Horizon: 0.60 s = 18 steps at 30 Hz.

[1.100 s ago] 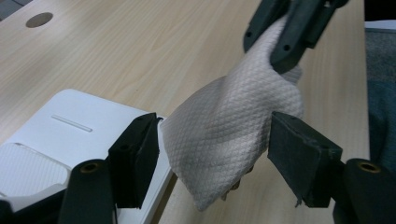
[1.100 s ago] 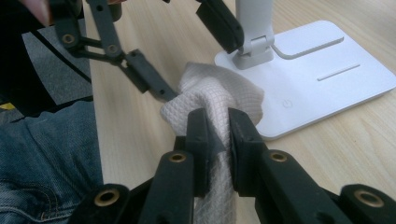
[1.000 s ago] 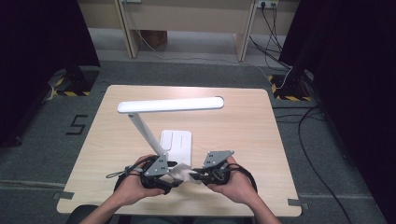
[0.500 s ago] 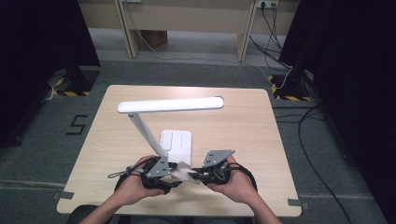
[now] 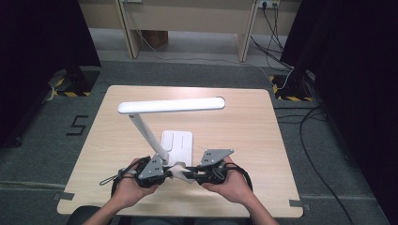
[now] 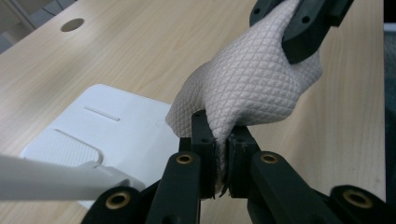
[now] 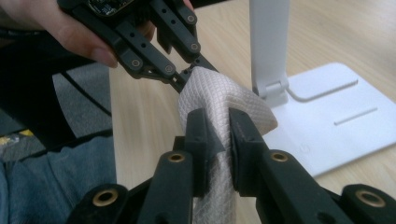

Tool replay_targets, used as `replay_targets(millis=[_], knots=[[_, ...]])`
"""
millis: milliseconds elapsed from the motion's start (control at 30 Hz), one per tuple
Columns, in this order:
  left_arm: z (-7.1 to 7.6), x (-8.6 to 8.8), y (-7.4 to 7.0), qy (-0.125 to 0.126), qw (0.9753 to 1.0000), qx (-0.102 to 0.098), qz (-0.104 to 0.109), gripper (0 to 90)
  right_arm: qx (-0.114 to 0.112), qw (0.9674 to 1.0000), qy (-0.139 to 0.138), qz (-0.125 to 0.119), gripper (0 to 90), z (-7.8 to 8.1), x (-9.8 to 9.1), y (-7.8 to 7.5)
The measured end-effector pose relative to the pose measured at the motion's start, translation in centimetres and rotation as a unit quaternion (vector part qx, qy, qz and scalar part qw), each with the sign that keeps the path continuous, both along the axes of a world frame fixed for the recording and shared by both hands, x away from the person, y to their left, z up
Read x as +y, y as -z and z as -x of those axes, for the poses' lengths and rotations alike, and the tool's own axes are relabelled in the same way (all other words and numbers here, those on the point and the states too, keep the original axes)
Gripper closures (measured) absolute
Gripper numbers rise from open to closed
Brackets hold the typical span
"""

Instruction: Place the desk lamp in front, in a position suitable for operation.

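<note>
I see one cloth — white, quilted in a fine diamond weave, bunched between both tools just in front of the lamp base. My left gripper has just been closing, and its jaws now pinch a fold of the cloth; my right gripper is clamped on the other end. One desk lamp stands mid-table — wide bare wood lies to either side of the lamp base, the near edge close below my hands. Count: two grippers, one cloth, one lamp.
</note>
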<state>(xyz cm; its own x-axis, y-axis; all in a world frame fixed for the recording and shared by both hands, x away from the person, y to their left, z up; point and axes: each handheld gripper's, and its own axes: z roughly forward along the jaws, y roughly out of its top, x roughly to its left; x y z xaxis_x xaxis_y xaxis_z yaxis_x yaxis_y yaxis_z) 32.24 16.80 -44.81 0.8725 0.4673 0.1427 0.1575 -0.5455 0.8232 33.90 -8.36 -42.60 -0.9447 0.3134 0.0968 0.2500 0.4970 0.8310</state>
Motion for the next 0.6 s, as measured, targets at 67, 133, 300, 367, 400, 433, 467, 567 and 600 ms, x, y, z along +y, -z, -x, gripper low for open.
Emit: replay_targets(millis=[67, 133, 300, 367, 400, 433, 467, 567, 600], knots=[[0.1, 0.5, -0.1, -0.014, 0.9999, -0.003, 0.010, 84.5, -0.002, 0.9999, 0.002, -0.012, 78.2, -0.1, 0.3, 0.1], [0.3, 1.0, -0.2, -0.024, 0.9996, -0.010, 0.008, 84.6, -0.003, 0.9998, -0.003, -0.021, 73.8, -0.2, 0.8, 0.4], [0.5, 2.1, -0.1, -0.051, 0.9984, -0.023, -0.004, 84.6, -0.006, 0.9987, 0.009, -0.049, 58.7, -0.4, 1.3, 0.5], [0.5, 2.6, -0.1, -0.065, 0.9974, -0.030, -0.012, 84.6, -0.009, 0.9978, 0.021, -0.063, 54.6, -0.6, 1.1, 0.3], [0.5, 2.9, -0.2, -0.072, 0.9968, -0.032, -0.016, 84.6, -0.009, 0.9971, 0.029, -0.069, 53.4, -0.7, 0.9, 0.2], [0.6, 3.2, -0.3, -0.079, 0.9962, -0.033, -0.016, 84.5, -0.012, 0.9964, 0.036, -0.076, 52.9, -0.9, 0.7, 0.2], [0.6, 3.5, -0.4, -0.085, 0.9957, -0.034, -0.014, 84.5, -0.012, 0.9954, 0.046, -0.083, 52.6, -1.0, 0.6, 0.2], [0.7, 4.5, -0.7, -0.101, 0.9940, -0.040, -0.014, 84.5, -0.011, 0.9923, 0.078, -0.096, 53.6, -1.8, 0.0, 0.4], [0.8, 4.9, -0.9, -0.104, 0.9937, -0.039, -0.016, 84.5, -0.011, 0.9915, 0.091, -0.092, 54.3, -2.1, -0.1, 0.6]])
